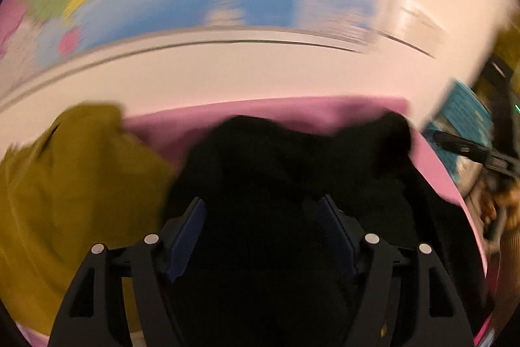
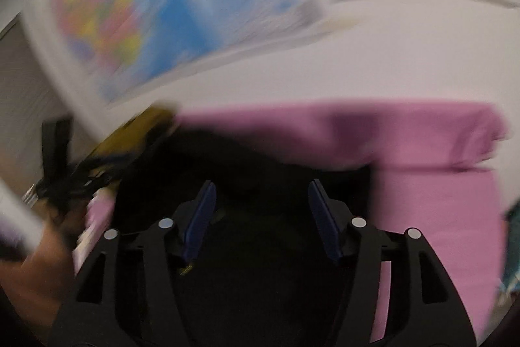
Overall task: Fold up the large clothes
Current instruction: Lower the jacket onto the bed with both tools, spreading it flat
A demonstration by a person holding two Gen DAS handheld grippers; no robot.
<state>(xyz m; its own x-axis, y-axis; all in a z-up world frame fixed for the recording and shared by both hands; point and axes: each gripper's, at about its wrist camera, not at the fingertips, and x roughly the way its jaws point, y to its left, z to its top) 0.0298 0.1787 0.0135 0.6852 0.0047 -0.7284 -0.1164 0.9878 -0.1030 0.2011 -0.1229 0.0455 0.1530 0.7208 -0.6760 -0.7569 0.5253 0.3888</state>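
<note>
Left wrist view: the left gripper (image 1: 261, 210) stands wide apart over a crumpled black garment (image 1: 276, 158) on pink sheet (image 1: 292, 111), gripping nothing, beside mustard-yellow cloth (image 1: 71, 178). Right gripper (image 2: 261, 194) likewise spread, empty above black fabric.

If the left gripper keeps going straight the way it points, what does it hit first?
Most likely the black garment: it fills the view between and ahead of the open left gripper, lying on the pink sheet. Blur hides how close it is.
</note>
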